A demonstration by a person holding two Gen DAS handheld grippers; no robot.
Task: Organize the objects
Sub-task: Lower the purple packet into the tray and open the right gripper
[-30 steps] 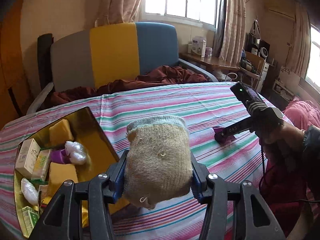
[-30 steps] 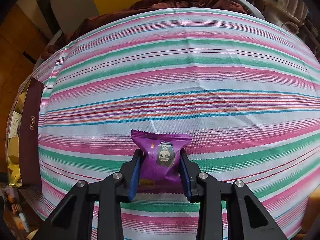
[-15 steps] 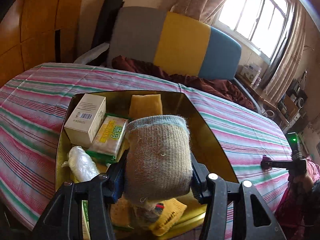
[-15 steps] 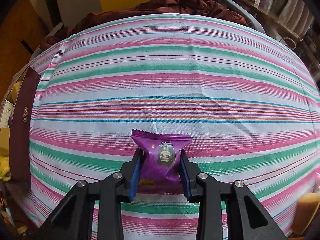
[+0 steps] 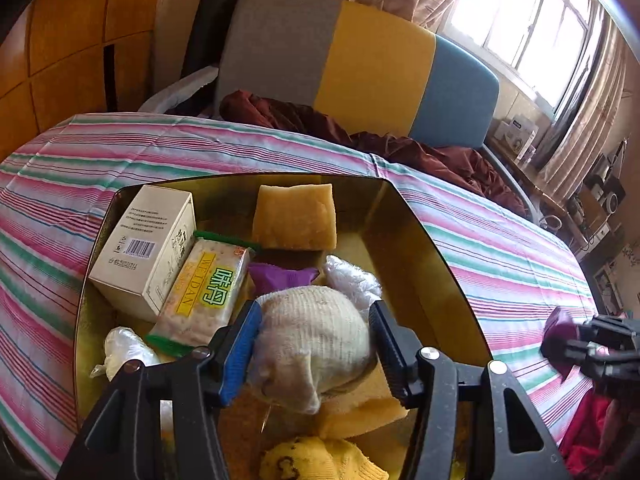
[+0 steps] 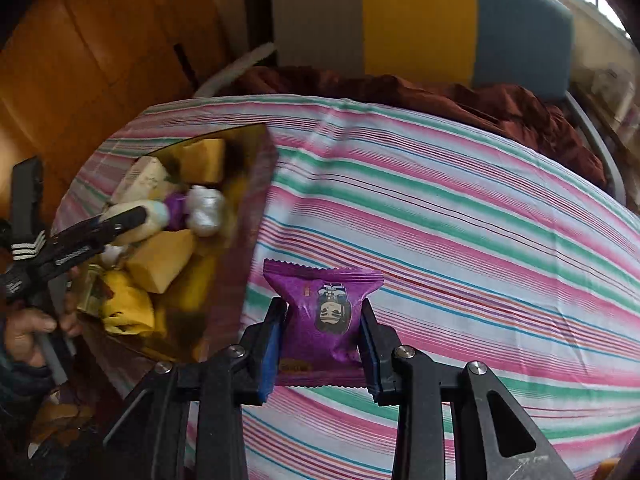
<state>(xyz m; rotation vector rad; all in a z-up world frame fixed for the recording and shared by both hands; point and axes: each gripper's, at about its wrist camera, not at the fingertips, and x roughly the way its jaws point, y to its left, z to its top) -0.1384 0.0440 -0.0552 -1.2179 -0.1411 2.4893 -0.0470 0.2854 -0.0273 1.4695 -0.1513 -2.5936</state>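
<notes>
Left hand-held gripper (image 5: 314,354) now sitting over gold tray (image 5: 432,264), jaws just opening, releasing rolled sock (image 5: 312,344); right hand-held gripper (image 6: 322,346) gripping purple snack packet (image 6: 322,312), travelling trayward; packet remaining to stow.

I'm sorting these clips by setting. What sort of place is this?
Most likely a lived-in home room: a table under a striped cloth, a padded chair draped with dark red fabric, curtained windows, cluttered shelves.
</notes>
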